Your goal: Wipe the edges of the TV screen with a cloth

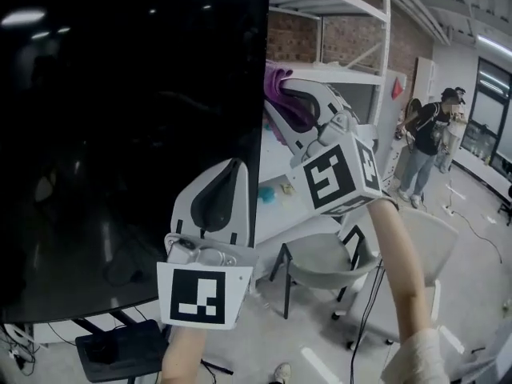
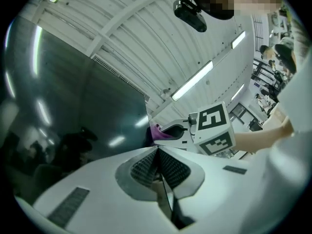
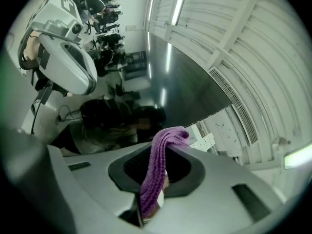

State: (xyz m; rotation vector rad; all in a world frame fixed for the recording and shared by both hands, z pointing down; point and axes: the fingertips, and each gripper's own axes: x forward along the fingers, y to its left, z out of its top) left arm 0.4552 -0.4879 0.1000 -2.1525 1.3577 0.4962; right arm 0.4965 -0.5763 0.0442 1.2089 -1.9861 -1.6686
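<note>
The TV screen (image 1: pixel 120 134) was the largest thing in the head view, a dark glossy panel that reflected ceiling lights. Beyond the TV screen's right edge stood a white shelving rack (image 1: pixel 346 72), with a grey chair (image 1: pixel 318 261) lower down on that same side. A person (image 1: pixel 428 146) stood well apart from the TV screen, far off to its right.

The left hand-held gripper (image 1: pixel 236 166) was raised in front of the lower right part of the TV screen, tips pointing up along its right edge. In the left gripper view its jaws were drawn together, the ribbed pads meeting at the tip (image 2: pixel 157 149) right where the TV screen's (image 2: pixel 73 106) edge ran down. I could not tell whether that edge was pinched between them.

The right hand-held gripper (image 1: pixel 282 102) was higher on the same right edge, its marker cube (image 1: pixel 340 174) turned away from the TV screen. Its jaws were clamped on the purple cloth (image 1: pixel 280 86), which was bunched at the tips and touched the TV screen's right edge.

In the right gripper view the cloth (image 3: pixel 161 169) ran as a ribbed band up between the closed jaws and folded over the tip (image 3: pixel 169 141), with the TV screen (image 3: pixel 185 77) just past it.
</note>
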